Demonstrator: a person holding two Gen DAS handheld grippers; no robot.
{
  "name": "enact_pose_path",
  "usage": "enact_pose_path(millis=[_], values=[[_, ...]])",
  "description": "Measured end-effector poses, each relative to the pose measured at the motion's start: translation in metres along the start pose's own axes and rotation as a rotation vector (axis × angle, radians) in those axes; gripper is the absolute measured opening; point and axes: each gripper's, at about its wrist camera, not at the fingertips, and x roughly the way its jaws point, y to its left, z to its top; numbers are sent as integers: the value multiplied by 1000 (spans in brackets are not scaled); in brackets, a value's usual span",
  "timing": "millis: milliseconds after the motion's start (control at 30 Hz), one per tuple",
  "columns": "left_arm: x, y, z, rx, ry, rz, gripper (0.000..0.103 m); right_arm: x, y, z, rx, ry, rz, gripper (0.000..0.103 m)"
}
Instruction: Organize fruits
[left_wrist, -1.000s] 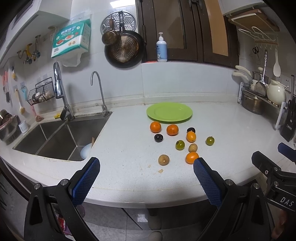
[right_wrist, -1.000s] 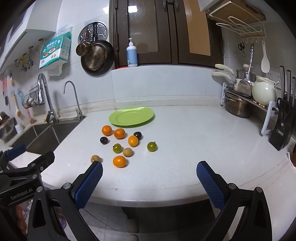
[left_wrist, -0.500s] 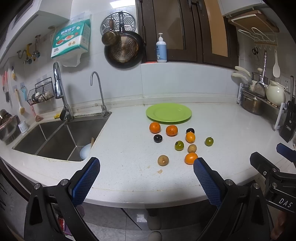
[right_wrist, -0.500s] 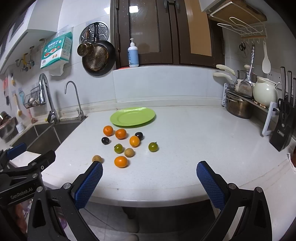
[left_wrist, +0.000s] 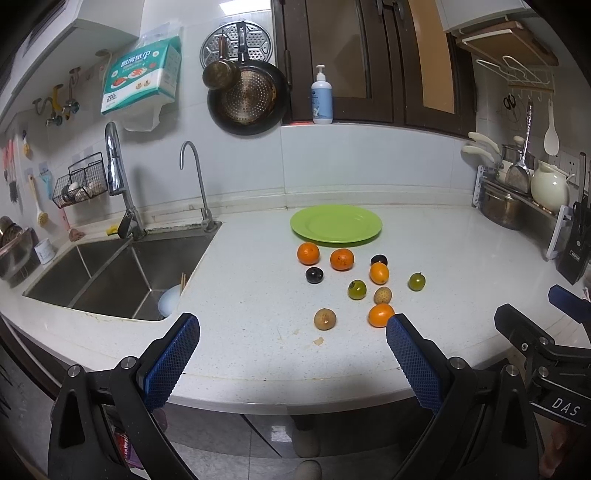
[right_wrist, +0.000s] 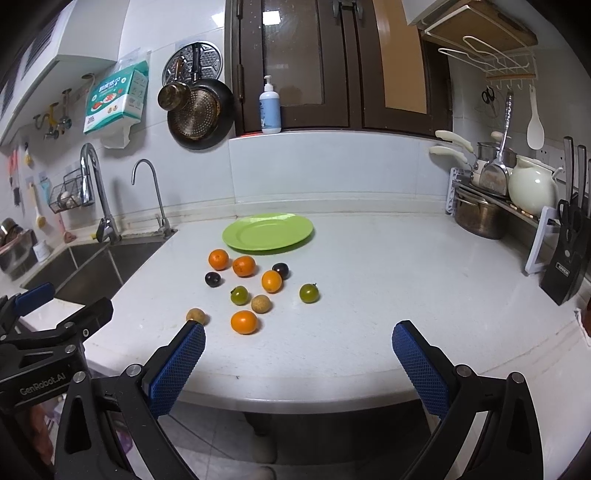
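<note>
- Here, from the left wrist view, my left claw (left_wrist: 291, 347) hangs at the near edge of the white surface (left_wrist: 436, 266), jaws spread wide and holding nothing.
- The green plate (left_wrist: 336, 224) sits bare toward the back wall, and the fruits lie loose on the surface just in front of it.
- Nearest the plate are two oranges (left_wrist: 308, 253) side by side; a dark plum (left_wrist: 314, 275) lies just below them, and a second dark plum (left_wrist: 379, 259) touches a smaller orange (left_wrist: 379, 273).
- Two green fruits (left_wrist: 357, 289) lie well apart, and a brown longan (left_wrist: 382, 295) sits just above the nearest orange (left_wrist: 380, 314), which is right beside my right fingertip.
- Another longan (left_wrist: 325, 319) lies alone, closest to me.
- The sink (left_wrist: 110, 277) is to the left; part of my right claw (left_wrist: 532, 332) shows at the right edge.
- From the right wrist view, my right claw (right_wrist: 299, 350) is also spread wide and empty, over the surface's front edge.
- The same plate (right_wrist: 267, 232) and fruit cluster lie ahead and left; the lone longan (right_wrist: 195, 315) sits just above my left fingertip, partly hidden by it.
- A knife block (right_wrist: 565, 269) stands at the far right.
</note>
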Motion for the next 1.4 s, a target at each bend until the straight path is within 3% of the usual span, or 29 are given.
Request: enact_pose_path(millis=[700, 967, 1400], values=[[39, 4, -3, 34, 36, -49, 102, 28, 14, 0, -40, 49, 11, 102], [74, 5, 1, 83, 70, -124, 89, 58, 22, 1, -65, 94, 27, 98], [142, -2, -1, 176, 205, -236, 65, 136, 34, 2, -31, 263, 137, 73]])
